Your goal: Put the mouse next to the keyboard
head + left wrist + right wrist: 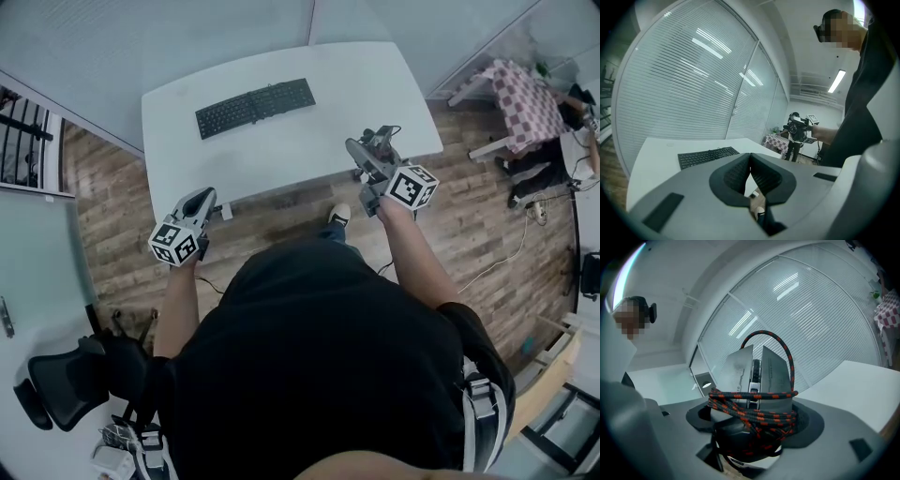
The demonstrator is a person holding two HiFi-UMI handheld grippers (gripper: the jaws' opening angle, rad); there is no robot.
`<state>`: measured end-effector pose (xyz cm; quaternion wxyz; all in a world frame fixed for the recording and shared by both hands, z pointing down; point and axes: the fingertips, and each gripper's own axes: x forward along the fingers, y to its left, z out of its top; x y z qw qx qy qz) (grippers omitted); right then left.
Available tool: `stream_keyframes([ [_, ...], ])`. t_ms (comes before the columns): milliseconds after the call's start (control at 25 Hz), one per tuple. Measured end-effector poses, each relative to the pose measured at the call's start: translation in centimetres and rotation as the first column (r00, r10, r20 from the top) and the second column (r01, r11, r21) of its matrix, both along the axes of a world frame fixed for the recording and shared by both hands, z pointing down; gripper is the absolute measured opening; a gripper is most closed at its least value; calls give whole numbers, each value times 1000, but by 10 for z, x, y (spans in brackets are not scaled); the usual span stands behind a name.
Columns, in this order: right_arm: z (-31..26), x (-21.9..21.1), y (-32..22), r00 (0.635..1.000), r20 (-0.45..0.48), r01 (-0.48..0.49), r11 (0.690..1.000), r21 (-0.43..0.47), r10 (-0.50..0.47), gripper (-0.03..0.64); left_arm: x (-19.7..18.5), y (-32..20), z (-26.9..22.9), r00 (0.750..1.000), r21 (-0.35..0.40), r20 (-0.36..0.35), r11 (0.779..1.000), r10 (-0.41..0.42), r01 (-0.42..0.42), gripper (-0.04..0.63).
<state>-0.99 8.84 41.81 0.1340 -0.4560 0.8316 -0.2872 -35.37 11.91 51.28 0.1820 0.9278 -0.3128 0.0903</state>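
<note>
A black keyboard (254, 106) lies on the white table (356, 80), towards its far left; the left gripper view shows the keyboard (707, 156) too. My right gripper (368, 153) is shut on a grey mouse (754, 376) wrapped in its black and red braided cable (757, 416), held over the table's near right edge. The mouse (380, 141) stands nose-up between the jaws. My left gripper (198, 204) hangs just off the table's near left corner, its ribbed pads (736, 173) meeting at the tips with nothing between them.
Wooden floor surrounds the table. A black office chair (66, 380) stands at my left rear. A small table with a checked cloth (525, 98) stands at the far right, with a seated person (562, 131) beside it. Glass walls with blinds (684, 79) rise behind the white table.
</note>
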Motion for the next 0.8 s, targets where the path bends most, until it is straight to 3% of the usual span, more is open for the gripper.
stream_keyframes([
  [440,16,73,-39,1000,12,-19,1000,-22,19,388,76,-36,2,1000,-17,5,1000,18,-18,23],
  [800,32,114,-70,1000,19,-10,999,-40,10,388,117,-64,12,1000,-30,15,1000,-1,2,23],
])
